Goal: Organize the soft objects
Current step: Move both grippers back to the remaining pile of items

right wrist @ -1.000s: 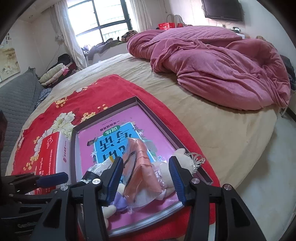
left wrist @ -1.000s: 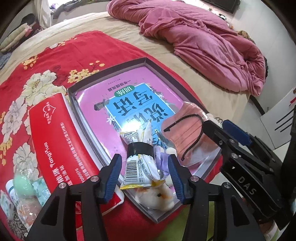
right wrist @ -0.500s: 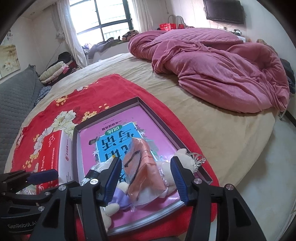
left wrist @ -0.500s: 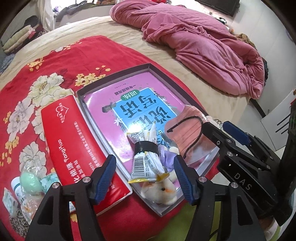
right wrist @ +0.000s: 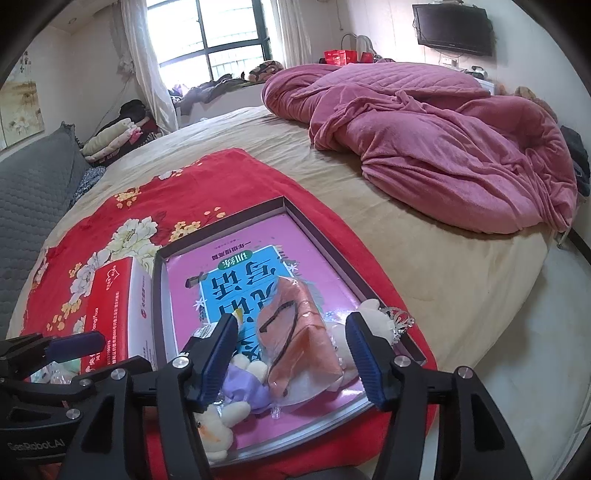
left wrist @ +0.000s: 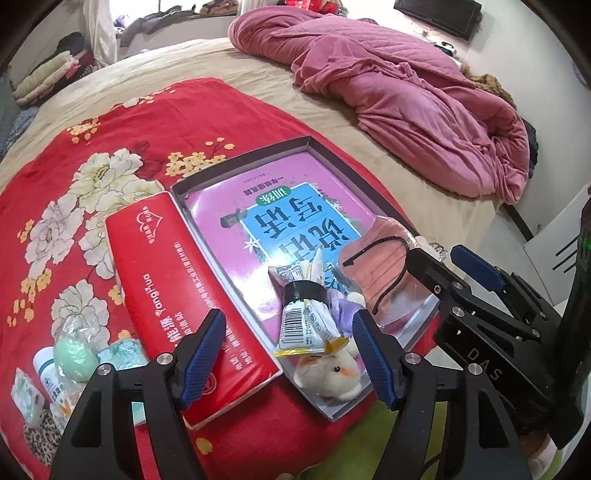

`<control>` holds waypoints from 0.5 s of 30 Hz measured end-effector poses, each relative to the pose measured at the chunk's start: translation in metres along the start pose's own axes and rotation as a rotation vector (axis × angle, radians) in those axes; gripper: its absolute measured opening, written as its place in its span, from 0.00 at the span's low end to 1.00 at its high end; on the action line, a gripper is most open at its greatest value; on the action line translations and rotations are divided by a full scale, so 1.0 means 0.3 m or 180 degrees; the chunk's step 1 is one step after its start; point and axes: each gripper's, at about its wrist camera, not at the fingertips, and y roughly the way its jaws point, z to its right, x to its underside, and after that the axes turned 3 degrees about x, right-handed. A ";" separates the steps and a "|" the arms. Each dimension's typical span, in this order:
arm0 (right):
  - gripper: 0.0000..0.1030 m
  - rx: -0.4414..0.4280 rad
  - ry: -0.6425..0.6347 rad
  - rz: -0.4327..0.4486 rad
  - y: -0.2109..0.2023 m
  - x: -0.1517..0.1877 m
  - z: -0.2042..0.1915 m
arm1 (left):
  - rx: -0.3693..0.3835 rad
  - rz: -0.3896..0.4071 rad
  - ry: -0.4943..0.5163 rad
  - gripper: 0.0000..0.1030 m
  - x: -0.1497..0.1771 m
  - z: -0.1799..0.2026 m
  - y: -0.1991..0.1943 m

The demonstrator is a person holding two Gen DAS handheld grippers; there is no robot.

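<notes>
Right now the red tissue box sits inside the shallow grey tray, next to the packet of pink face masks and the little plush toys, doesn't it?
Not quite. The red tissue box lies outside the shallow grey tray, against its side on the red floral cloth. The packet of pink face masks and the plush toys are inside, as the left wrist view shows.

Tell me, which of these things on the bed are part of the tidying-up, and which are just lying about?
Part of the job:
- shallow box
- snack packet
- bagged pink mask
- plush toy
- red tissue pack
- left gripper and right gripper, both opening

Lying about:
- pink quilt
- wall television
- folded clothes
</notes>
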 end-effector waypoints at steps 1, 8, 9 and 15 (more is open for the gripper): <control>0.59 0.0009 -0.0001 -0.0001 -0.001 0.000 -0.001 | -0.0002 0.0006 -0.0008 0.71 0.002 -0.004 -0.005; 0.60 0.0072 -0.0042 0.0004 -0.018 -0.004 -0.017 | -0.0032 0.0044 -0.0044 0.73 0.015 -0.023 -0.031; 0.60 0.0078 -0.0047 0.0008 -0.022 -0.005 -0.019 | -0.0034 0.0051 -0.0049 0.73 0.016 -0.024 -0.036; 0.61 0.0103 -0.0122 0.0074 -0.062 -0.015 -0.052 | -0.0034 0.0139 -0.0105 0.73 0.026 -0.044 -0.086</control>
